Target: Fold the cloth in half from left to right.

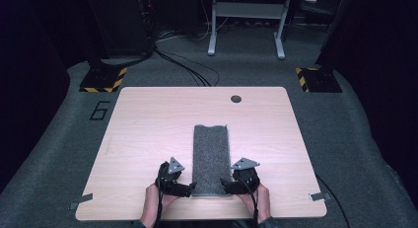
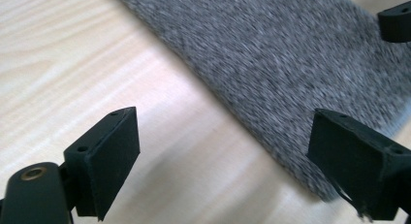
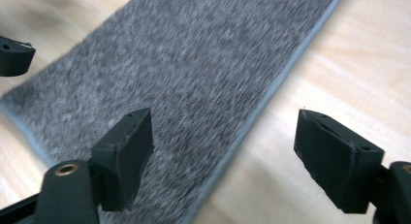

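A grey folded towel (image 1: pixel 211 156) lies lengthwise in the middle of the light wooden table (image 1: pixel 148 124), its near end towards the person. My left gripper (image 1: pixel 190 189) sits at the towel's near left corner, jaws open. In the left gripper view the towel (image 2: pixel 286 54) runs across the top right, and its long edge passes between the open jaws of my left gripper (image 2: pixel 232 156). My right gripper (image 1: pixel 225 185) is at the near right corner, open. In the right gripper view the towel (image 3: pixel 184 69) and its hemmed edge lie between the spread jaws of my right gripper (image 3: pixel 228 156).
A dark round grommet (image 1: pixel 236 98) is set in the table near its far edge. Bare wood lies on both sides of the towel. Beyond the table are grey carpet, cables, a metal frame (image 1: pixel 245 20) and striped floor plates (image 1: pixel 103 79).
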A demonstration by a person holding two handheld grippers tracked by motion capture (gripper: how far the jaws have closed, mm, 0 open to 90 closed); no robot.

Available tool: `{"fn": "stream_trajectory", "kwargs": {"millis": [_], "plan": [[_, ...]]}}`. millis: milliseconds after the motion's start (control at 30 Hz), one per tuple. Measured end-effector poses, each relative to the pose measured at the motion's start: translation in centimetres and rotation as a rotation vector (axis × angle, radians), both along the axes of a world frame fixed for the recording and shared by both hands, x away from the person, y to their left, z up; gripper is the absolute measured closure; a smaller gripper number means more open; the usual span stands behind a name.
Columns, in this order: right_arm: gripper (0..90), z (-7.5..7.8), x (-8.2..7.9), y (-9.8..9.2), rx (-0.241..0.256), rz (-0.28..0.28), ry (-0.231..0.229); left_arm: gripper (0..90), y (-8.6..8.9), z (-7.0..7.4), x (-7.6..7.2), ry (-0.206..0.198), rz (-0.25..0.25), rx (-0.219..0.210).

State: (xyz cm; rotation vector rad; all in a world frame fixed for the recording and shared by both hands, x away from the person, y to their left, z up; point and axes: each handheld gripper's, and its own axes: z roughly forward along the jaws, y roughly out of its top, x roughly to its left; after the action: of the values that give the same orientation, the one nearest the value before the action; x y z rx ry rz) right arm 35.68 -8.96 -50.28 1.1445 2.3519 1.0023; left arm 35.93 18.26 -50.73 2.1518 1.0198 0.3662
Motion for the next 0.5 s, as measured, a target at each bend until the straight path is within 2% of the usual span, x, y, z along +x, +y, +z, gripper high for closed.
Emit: {"fn": "stream_trajectory", "kwargs": {"millis": [67,100,167,267,333,400,500], "plan": [[20.1,0.3,0.7,-0.1,0.007,-0.007,-0.001,8.8,0.2,0.0,0.8,0.009,0.012,-0.013],[19.8,0.4,1.0,-0.1,0.016,-0.013,0.013,8.2,0.4,0.2,1.5,0.01,0.017,-0.011],[19.3,0.7,2.3,-0.4,0.012,-0.008,0.01,7.4,0.6,0.4,2.7,0.033,0.033,-0.041],[19.3,1.1,3.8,-0.6,0.017,-0.027,0.019,7.1,0.8,0.7,4.6,0.035,0.061,-0.053],[19.3,1.2,5.0,-0.8,0.025,-0.034,0.023,7.2,0.9,0.9,5.6,0.027,0.069,-0.04],[19.2,1.2,6.0,-1.0,0.024,-0.041,0.025,7.1,0.7,1.1,6.9,0.034,0.077,-0.047],[19.2,1.3,7.6,-1.3,0.027,-0.054,0.034,7.1,0.3,1.3,8.2,0.019,0.083,-0.038]]}}
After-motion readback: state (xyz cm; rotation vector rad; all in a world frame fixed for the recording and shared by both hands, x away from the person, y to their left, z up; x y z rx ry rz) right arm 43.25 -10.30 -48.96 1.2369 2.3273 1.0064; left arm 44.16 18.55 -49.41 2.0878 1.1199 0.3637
